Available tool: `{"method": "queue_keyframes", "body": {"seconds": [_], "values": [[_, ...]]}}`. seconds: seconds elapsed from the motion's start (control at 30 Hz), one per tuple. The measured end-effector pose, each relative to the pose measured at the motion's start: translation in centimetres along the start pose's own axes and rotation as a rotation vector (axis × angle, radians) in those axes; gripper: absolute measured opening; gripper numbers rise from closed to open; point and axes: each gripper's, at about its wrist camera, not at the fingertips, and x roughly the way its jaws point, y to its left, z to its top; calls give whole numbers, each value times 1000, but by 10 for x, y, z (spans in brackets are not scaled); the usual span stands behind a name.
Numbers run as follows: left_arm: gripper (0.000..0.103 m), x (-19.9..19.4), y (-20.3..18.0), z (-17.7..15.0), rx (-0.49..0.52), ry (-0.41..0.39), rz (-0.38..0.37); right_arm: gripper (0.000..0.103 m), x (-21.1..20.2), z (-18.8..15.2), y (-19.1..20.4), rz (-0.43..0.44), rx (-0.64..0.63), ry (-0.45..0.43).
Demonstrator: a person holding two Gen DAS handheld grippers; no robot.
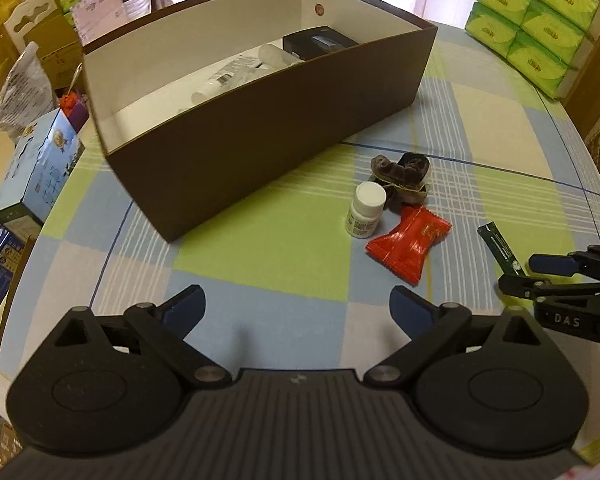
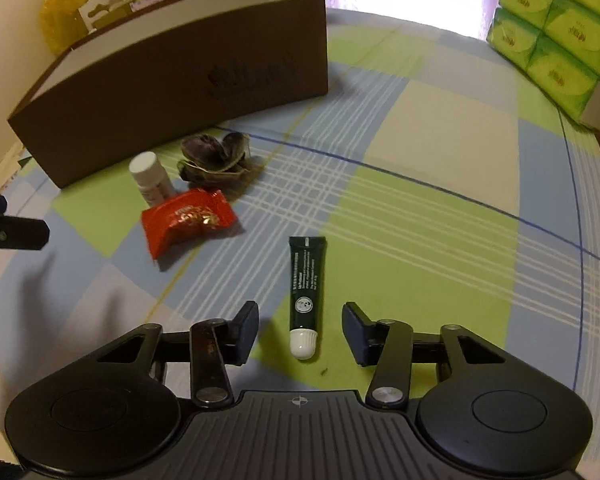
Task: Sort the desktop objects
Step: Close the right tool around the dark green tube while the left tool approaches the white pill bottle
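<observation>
The left claw (image 1: 296, 304) hangs spread and empty over the tabletop (image 1: 260, 252); ahead of it stands the brown box (image 1: 268, 148), with the white pill bottle (image 1: 365, 210) and red candy packet (image 1: 410, 242) ahead to its right. The right claw (image 2: 300, 330), spread, straddles the green tube (image 2: 305, 292). Judged risk: closing on the rounded cap end could squirt the tube free.

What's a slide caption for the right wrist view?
Open right gripper straddles the dark green tube with a white cap on the checked tablecloth.
</observation>
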Motion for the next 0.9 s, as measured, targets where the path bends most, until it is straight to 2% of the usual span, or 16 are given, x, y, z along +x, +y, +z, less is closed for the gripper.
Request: {"method": "queue_keyframes", "body": {"seconds": [0.27,0.33,0.5,0.87,0.9], "values": [[97,11,1,12,27,6,-19,39,11,5,3,-31,-21,-14],[97,13,0,15,35,6,-24,34,12,6,3,-42,-28,-20],[97,20,-1,21,50,8,-34,14,14,6,-2,-62,-26,-29],[89,38,-15,38,127,-26,-101,14,7,1,-41,-157,85,-32],[85,39,-16,40,136,-32,-103,14,6,0,-45,-164,96,-33]]}}
